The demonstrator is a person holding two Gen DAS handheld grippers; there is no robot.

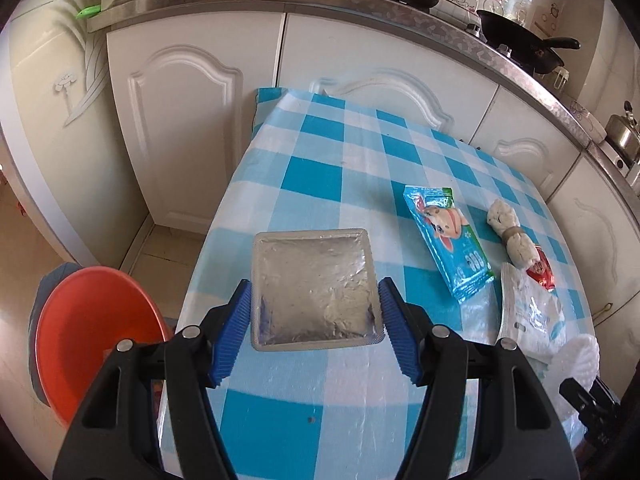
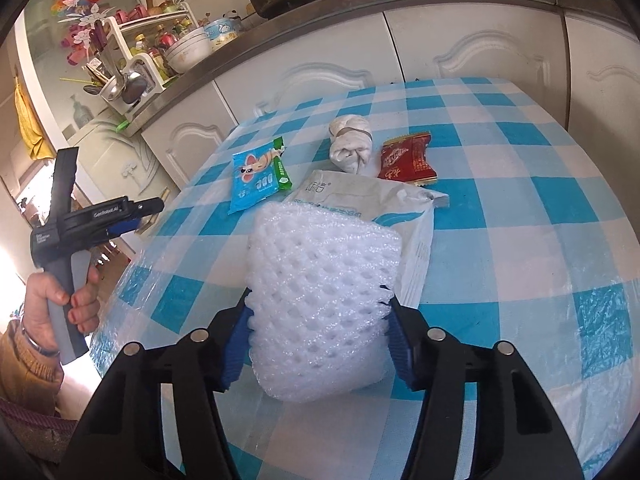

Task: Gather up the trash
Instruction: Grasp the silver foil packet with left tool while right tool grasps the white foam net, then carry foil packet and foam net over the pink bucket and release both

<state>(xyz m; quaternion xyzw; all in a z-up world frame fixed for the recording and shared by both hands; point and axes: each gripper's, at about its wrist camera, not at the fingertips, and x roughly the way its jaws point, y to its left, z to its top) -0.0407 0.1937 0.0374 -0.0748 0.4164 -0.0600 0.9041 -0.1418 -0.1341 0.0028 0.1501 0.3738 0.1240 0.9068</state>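
Taking the checked table (image 1: 304,152) as the landmark: off its left edge, lower down, sits an orange basin (image 1: 92,328); over its near left part the left gripper (image 1: 316,316) is clamped on a silver foil pouch (image 1: 314,290).

Right of the pouch lie a blue wrapper (image 1: 448,240), a tied white wad (image 1: 510,236), a red candy wrapper (image 2: 408,158) and a white bag (image 2: 372,196); the white foam net (image 2: 324,312) lies partly over that bag, the right gripper (image 2: 320,320) pinching its sides.

Foam net (image 2: 324,312) hides white bag's (image 2: 416,232) near half; orange basin (image 1: 92,332) partly behind gripper
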